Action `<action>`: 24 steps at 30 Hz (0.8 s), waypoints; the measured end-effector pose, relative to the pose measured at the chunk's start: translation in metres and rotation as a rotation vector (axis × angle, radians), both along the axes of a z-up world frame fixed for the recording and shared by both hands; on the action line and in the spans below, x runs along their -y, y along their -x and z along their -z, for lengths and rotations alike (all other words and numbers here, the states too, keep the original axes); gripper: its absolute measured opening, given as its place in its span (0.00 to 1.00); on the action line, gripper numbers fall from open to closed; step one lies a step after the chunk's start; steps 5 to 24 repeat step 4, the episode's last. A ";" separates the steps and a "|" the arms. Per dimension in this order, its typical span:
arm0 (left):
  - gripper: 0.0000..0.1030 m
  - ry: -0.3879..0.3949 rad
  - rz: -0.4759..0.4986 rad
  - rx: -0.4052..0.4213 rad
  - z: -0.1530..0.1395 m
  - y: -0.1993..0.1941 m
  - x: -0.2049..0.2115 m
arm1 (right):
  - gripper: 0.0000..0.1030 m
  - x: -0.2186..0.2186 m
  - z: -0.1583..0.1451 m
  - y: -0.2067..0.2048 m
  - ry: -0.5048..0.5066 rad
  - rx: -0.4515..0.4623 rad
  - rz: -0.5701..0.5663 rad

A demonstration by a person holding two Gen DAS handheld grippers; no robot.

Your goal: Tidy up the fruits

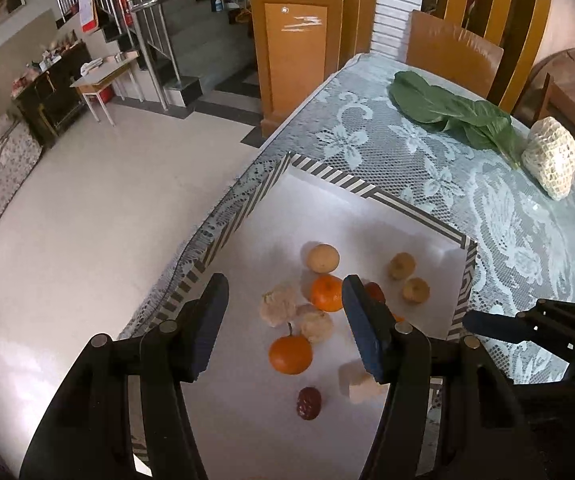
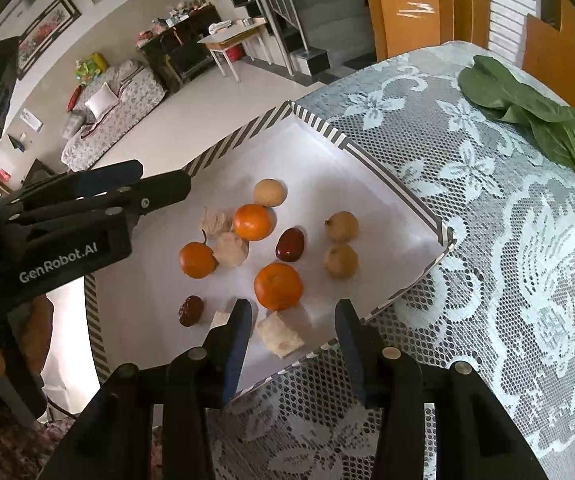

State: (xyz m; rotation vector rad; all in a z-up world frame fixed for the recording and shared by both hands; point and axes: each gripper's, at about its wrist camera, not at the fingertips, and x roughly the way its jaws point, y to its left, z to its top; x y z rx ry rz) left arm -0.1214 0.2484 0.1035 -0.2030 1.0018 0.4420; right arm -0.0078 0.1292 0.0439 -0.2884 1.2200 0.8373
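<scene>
Right wrist view: three oranges inside striped tray.

Assorted small fruits lie scattered in striped-rimmed tray.

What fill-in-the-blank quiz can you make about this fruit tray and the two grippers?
The striped tray holds ___ oranges. The dark red dates in it number ___. The leafy greens lie ___ the tray, on the lace tablecloth. The left gripper and right gripper are both ___.
Missing words: three; two; outside; open.
</scene>
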 end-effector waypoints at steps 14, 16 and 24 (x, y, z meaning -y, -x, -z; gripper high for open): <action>0.57 0.005 0.004 -0.002 0.001 -0.002 0.000 | 0.40 0.001 0.001 0.000 0.003 -0.005 -0.001; 0.57 0.005 0.004 -0.002 0.001 -0.002 0.000 | 0.40 0.001 0.001 0.000 0.003 -0.005 -0.001; 0.57 0.005 0.004 -0.002 0.001 -0.002 0.000 | 0.40 0.001 0.001 0.000 0.003 -0.005 -0.001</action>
